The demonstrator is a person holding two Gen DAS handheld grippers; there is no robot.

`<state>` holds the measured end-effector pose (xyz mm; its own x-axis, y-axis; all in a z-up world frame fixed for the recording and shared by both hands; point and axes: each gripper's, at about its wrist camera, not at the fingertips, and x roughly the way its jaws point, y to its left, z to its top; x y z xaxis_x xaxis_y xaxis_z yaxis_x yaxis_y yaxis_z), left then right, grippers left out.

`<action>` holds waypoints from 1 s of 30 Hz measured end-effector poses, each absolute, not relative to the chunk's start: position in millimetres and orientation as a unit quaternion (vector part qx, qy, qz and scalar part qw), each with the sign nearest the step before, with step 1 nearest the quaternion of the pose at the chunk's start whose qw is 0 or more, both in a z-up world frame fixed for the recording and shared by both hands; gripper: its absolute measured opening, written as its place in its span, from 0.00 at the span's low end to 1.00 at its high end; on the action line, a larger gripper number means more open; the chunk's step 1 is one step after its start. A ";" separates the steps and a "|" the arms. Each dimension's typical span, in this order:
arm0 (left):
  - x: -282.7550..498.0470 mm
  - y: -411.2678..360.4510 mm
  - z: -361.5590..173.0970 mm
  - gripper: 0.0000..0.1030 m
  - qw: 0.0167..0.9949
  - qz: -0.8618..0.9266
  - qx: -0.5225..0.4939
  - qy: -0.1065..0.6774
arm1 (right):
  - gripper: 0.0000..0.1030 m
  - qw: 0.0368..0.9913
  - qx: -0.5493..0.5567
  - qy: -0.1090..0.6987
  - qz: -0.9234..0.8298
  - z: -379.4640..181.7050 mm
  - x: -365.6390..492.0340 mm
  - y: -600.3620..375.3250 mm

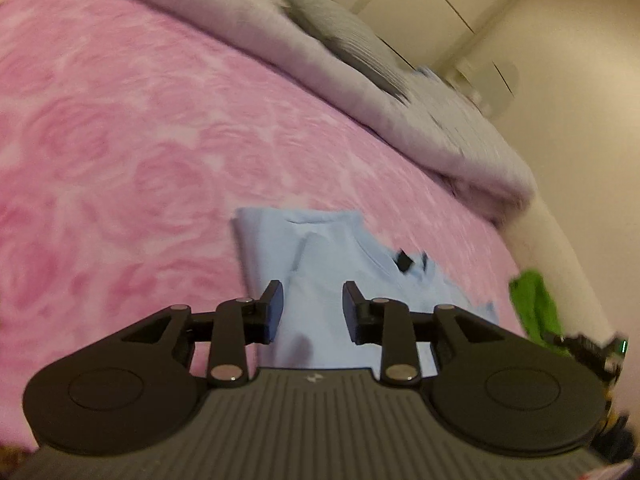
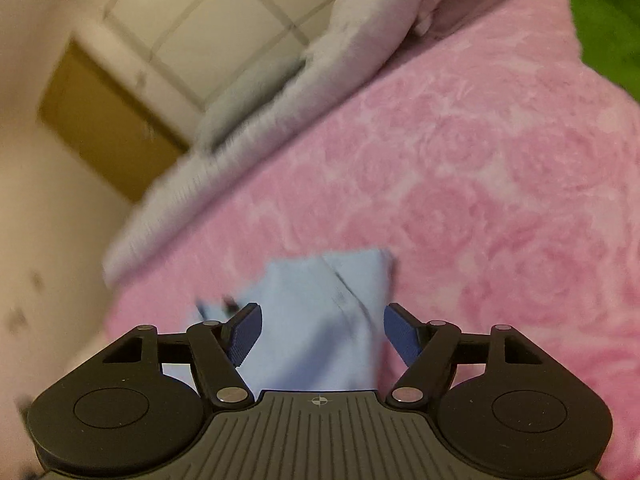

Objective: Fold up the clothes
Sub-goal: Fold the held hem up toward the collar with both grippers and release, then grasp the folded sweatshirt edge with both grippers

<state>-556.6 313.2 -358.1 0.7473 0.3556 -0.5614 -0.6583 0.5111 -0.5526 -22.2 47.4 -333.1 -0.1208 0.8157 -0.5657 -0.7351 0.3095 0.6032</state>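
Both tongs (left [image 1: 313,312], right [image 2: 323,334]) apart, empty, over folded blue garment [image 1: 320,252] on pink blanket [image 1: 120,140]

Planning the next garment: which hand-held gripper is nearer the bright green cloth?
Right, probably. The green cloth lies beside the right hand-held gripper; the left hand-held gripper hangs open over the light blue folded shirt.

Wide bare pink bedspread [image 1: 120,140] left of folded blue garment [image 1: 320,256]; grey duvet [image 1: 360,92] heaped along far edge, green cloth [image 1: 536,304] right.
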 end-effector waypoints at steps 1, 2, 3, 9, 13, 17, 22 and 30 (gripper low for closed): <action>-550.4 314.3 -357.8 0.26 0.852 0.295 -0.382 0.203 | 0.70 0.661 0.018 0.462 0.591 -335.6 -26.5 48.2; -546.3 316.3 -358.6 0.26 0.853 0.293 -0.378 0.209 | 0.66 0.660 -0.007 0.459 0.595 -338.3 -30.7 49.0; -542.2 318.3 -359.4 0.26 0.854 0.291 -0.374 0.214 | 0.62 0.656 -0.013 0.458 0.600 -341.8 -32.0 50.2; -517.8 330.3 -364.3 0.26 0.860 0.278 -0.348 0.249 | 0.45 0.643 -0.035 0.444 0.623 -353.9 -29.9 68.5; -506.3 338.9 -369.0 0.26 0.861 0.269 -0.339 0.269 | 0.45 0.623 -0.066 0.442 0.642 -357.6 -29.2 91.5; -498.0 343.5 -374.2 0.26 0.862 0.258 -0.331 0.284 | 0.46 0.618 -0.092 0.439 0.646 -363.9 -30.5 108.0; -484.9 345.2 -381.9 0.27 0.862 0.254 -0.306 0.314 | 0.46 0.604 -0.108 0.443 0.654 -373.2 -34.8 116.6; -475.9 346.3 -386.1 0.28 0.858 0.259 -0.299 0.327 | 0.46 0.590 -0.097 0.452 0.662 -375.6 -31.9 112.6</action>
<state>-475.9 346.3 -386.1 0.6518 0.2486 -0.7165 -0.6404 0.6866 -0.3443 -31.9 112.6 -375.6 -0.2850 0.6940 -0.6612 -0.8687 0.1046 0.4842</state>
